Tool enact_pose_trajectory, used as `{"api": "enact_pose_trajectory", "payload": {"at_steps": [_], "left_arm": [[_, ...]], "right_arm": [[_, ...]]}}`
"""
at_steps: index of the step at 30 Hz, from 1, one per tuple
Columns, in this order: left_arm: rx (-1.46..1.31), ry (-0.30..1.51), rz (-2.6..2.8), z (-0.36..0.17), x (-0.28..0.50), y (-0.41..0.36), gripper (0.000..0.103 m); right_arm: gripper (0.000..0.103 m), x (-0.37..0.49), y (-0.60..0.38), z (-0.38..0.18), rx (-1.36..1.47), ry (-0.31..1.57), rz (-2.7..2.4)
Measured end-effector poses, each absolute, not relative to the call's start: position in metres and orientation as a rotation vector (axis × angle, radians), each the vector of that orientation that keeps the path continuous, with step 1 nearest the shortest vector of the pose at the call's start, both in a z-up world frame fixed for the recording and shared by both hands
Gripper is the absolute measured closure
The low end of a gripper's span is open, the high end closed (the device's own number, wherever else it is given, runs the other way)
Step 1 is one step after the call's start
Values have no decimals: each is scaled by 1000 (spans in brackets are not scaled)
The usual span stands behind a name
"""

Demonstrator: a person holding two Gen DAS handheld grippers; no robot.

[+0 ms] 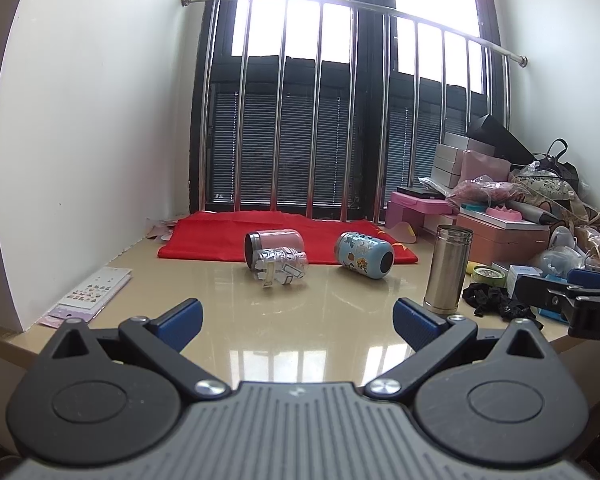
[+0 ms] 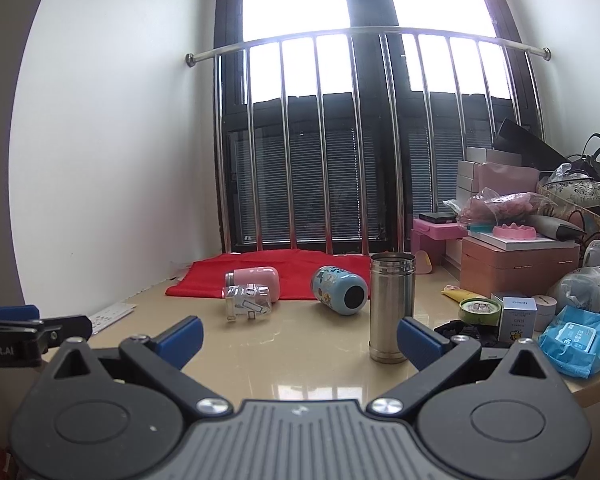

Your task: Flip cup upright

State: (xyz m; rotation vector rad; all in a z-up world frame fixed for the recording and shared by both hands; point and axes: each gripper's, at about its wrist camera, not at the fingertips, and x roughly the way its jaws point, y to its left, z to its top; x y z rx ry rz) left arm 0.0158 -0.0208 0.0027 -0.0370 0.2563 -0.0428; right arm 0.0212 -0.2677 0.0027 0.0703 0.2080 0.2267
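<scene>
Three cups lie on their sides on the beige table: a pink cup (image 1: 274,243) (image 2: 256,278), a clear glass cup with stickers (image 1: 282,270) (image 2: 247,300) in front of it, and a blue cartoon cup (image 1: 362,255) (image 2: 339,290) to their right. A steel cup (image 1: 447,270) (image 2: 391,306) stands upright further right. My left gripper (image 1: 298,322) is open and empty, well short of the cups. My right gripper (image 2: 300,338) is open and empty, with the steel cup just beyond its right finger (image 2: 422,342). Each gripper shows at the edge of the other's view.
A red cloth (image 1: 284,236) lies under the window bars. Sticker sheets (image 1: 88,292) lie at the left edge. Boxes, bags, a tape roll (image 2: 480,308) and a blue wipes pack (image 2: 574,338) crowd the right side. A black hair tie pile (image 1: 496,300) lies near the steel cup.
</scene>
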Motion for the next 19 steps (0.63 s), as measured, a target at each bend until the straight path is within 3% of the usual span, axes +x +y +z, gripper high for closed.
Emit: {"api": "enact_pose_trajectory", "payload": {"at_steps": [19], "left_arm": [[-40,259,-32,5,14,-22,0]], "right_arm": [[0,20,-267,3,62,209,232]]}}
